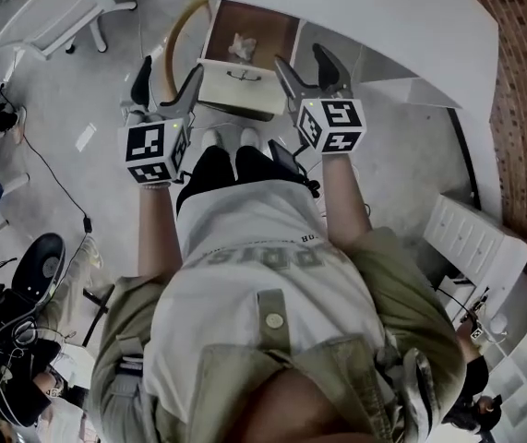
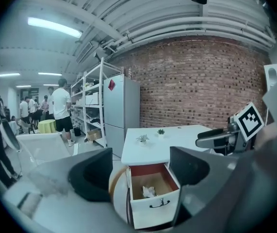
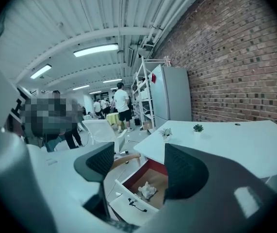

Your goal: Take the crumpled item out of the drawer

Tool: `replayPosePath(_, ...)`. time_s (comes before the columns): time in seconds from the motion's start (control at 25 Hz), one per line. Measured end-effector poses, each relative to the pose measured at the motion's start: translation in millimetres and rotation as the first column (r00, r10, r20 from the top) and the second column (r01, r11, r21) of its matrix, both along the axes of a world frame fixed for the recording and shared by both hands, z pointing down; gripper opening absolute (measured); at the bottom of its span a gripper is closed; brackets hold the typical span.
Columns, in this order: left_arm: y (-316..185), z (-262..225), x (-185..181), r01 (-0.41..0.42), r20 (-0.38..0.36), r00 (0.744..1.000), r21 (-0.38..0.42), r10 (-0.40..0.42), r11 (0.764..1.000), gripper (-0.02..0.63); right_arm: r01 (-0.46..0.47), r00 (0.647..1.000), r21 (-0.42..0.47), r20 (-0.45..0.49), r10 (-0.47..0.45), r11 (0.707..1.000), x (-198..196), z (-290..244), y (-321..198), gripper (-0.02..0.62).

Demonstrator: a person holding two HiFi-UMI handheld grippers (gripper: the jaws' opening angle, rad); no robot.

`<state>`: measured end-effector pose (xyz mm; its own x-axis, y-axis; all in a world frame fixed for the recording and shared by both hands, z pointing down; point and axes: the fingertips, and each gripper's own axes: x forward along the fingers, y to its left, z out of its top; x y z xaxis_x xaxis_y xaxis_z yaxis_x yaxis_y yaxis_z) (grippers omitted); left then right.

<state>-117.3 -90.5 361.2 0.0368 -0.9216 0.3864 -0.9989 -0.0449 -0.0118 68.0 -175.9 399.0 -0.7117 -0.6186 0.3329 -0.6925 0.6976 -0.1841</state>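
I hold both arms out level, side by side, facing the open drawer (image 1: 233, 89). The left claw (image 1: 166, 79) and right claw (image 1: 306, 67) are each spread wide and empty. The crumpled item (image 1: 243, 44) lies inside the drawer near its front panel, below the white tabletop's (image 1: 383, 17) edge. A brick wall (image 1: 521, 81) stands to the right, above a grey floor (image 1: 60, 109).

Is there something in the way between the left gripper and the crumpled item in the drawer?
Nothing visible. The drawer stands pulled out, the crumpled item lies uncovered on its bottom, and the left gripper, jaws apart and empty, is held before the drawer's front.
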Motion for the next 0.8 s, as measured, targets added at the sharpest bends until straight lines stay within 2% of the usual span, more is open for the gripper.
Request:
replayPosePath(0.12, -2, 10, -15, 0.008, -0.003, 1.000, -0.022, -0.008, 1.000, 0.377, 0.045, 0.998, -0.016, -0.046, -0.046, 0.999, -20, 18, -7, 0.328)
replayPosePath(0.32, -14, 27, -34, -0.034, -0.015, 0.999, -0.059, 0.033, 0.998, 0.377, 0.094, 0.985, -0.050, -0.139, -0.100, 0.994, -48, 55, -26, 0.328)
replayPosePath(0.48, -21, 31, -56, -0.048, -0.042, 0.998, -0.068, 0.045, 0.997, 0.377, 0.137, 0.964, -0.114, -0.212, -0.159, 0.984, -75, 87, -37, 0.328)
replayPosePath(0.6, -31, 37, -68, -0.057, -0.048, 0.997, -0.078, 0.054, 0.995, 0.377, 0.168, 0.942, -0.163, -0.265, -0.207, 0.972, -89, 118, -50, 0.328)
replayPosePath(0.8, -42, 57, -75, -0.079, -0.068, 0.995, -0.092, 0.073, 0.993, 0.377, 0.218, 0.880, -0.242, -0.371, -0.298, 0.945, -105, 180, -68, 0.328)
